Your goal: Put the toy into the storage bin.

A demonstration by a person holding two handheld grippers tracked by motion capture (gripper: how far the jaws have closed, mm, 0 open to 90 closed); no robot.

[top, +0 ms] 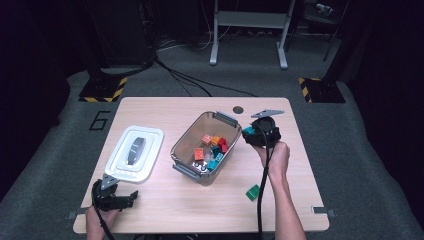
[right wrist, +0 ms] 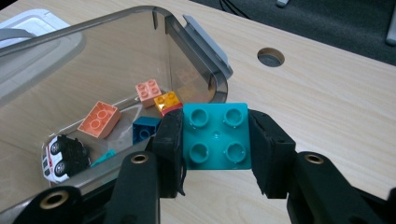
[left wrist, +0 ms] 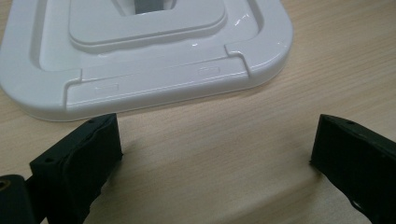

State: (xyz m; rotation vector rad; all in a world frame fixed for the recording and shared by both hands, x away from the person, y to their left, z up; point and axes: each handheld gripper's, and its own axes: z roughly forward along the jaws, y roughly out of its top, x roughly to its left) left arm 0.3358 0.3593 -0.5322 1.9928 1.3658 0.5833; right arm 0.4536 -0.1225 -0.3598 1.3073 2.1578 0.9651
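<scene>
High view: wooden counter [top: 165, 210]; clear grey bin [top: 206, 146] at its centre, holding mixed coloured bricks; white lid [top: 134, 154] flat to the bin's left; green brick [top: 253, 192] loose on the counter near the right forearm. Right tool [top: 256, 134] sits just beside the bin's right wall with a teal brick [top: 248, 130] at its tip; left tool [top: 120, 200] rests low at the front left, near the lid. Left gripper view: both black jaws spread wide over bare counter, nothing between them, lid [left wrist: 140, 56] just beyond. Right gripper view: jaws clamped on the two sides of the four-stud teal brick [right wrist: 216, 136], studs toward the camera, raised beside the bin [right wrist: 140, 56]; a toy car [right wrist: 65, 156] and several bricks lie inside.
</scene>
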